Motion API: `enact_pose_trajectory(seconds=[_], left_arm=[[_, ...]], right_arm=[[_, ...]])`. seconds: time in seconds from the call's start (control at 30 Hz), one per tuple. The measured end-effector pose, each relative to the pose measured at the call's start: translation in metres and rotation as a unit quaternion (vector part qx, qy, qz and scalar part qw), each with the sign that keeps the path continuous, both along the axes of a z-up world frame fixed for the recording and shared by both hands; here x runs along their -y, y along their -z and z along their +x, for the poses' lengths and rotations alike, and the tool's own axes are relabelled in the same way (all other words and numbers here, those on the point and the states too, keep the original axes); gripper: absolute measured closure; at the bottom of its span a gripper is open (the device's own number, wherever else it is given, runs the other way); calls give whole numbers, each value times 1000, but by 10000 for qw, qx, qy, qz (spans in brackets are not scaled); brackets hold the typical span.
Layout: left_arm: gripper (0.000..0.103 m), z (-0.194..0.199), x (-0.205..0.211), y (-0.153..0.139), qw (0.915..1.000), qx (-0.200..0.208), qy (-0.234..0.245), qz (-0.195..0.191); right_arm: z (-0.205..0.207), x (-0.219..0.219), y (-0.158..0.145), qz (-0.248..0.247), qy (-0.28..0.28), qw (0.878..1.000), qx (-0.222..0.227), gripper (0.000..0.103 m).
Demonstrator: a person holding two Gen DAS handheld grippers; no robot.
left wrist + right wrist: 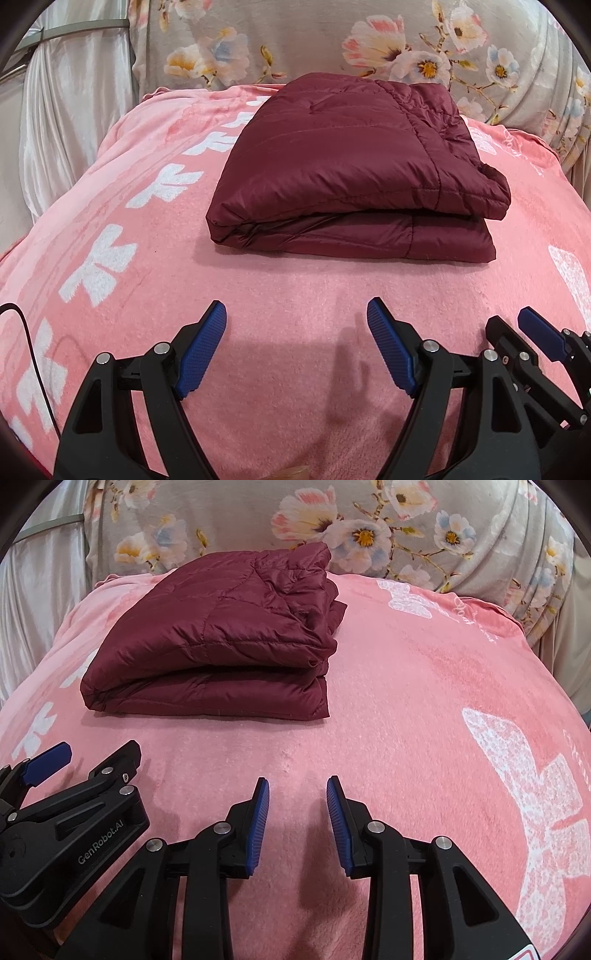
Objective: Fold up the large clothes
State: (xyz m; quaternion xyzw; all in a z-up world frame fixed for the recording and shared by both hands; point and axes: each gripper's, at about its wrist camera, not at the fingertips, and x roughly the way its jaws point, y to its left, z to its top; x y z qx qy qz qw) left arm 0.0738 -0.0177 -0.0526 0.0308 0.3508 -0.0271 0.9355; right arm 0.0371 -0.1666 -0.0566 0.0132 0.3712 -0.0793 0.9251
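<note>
1. Maroon quilted jacket (354, 173), folded into a thick stack of layers, lying on a pink blanket (295, 295) with white flower shapes.
2. Folded edge toward the cameras; looser, crumpled edges on the stack's right side, seen clearly from the right wrist view (218, 642).
3. Left gripper (296, 325) held above bare blanket, near the jacket's front edge but apart from it; blue pads (201, 354) spread wide, nothing between them.
4. Right gripper (297, 801) just beside the left one, also over bare blanket; pads parted by a narrower gap, empty, touching no cloth.
5. Each gripper visible at the edge of the other's view: right one low at the right (532, 332), left one low at the left (77, 760).
6. Grey flowered cloth (332, 40) draped behind the blanket; shiny white fabric (70, 118) at the far left.
7. Thin dark cable (31, 350) running across the blanket's left edge.
</note>
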Motion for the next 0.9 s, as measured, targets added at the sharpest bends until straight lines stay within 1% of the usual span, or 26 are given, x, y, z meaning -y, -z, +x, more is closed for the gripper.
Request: enact_pose_trajectory(seconds=[0.9], left_arm=[[27,-2,4,-1,10000,41,32,31]], right_arm=[[1,-8,0,-93,0,10000,23,70]])
